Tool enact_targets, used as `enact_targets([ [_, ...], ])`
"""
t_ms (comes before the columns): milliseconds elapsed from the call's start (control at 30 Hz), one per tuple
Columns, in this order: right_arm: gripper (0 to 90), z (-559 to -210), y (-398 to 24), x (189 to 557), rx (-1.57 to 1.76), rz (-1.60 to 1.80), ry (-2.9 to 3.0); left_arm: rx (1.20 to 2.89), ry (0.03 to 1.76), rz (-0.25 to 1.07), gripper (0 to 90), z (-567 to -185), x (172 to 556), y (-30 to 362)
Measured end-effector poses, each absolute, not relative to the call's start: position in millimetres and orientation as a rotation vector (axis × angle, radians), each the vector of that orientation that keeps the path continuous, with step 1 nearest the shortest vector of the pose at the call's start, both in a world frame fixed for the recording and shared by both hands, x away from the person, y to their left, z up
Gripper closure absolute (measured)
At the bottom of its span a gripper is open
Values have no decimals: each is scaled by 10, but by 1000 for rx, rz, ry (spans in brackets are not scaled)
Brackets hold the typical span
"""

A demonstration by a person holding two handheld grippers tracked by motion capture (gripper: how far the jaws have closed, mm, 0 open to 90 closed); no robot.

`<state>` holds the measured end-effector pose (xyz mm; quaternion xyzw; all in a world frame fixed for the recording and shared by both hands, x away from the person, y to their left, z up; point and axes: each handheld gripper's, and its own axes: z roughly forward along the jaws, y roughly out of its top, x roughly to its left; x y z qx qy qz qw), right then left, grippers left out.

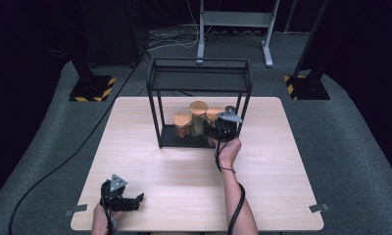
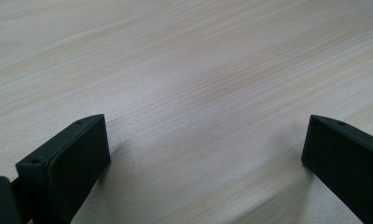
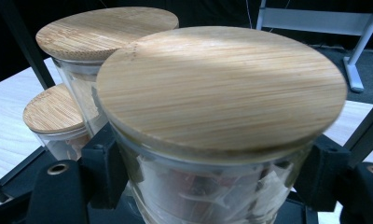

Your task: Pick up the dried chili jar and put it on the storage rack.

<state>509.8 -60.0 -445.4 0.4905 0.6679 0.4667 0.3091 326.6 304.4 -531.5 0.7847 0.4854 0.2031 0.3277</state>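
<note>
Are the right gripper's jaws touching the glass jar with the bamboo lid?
Touching. The right gripper view shows both black jaws of the right gripper pressed against the glass jar just under its lid.

Rack (image 1: 200,78) on far middle of counter (image 1: 150,171) | three jars on its bottom shelf: short jar (image 1: 182,125) left, tall jar (image 1: 198,117) middle, gripped jar (image 3: 222,140) right | right claw (image 1: 218,129) around gripped jar | left claw (image 1: 135,201) near-left over counter
</note>
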Motion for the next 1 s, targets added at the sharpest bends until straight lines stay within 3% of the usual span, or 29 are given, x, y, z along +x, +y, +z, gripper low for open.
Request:
enact_targets([
  [600, 231, -4432, -596, 5079, 1323, 1223, 1770, 2055, 1272, 531, 1, -5315, 3265, 3044],
  [1000, 53, -4408, -572, 4938, 1348, 1205, 1910, 2053, 1272, 532, 1, -5316, 3266, 3044],
])
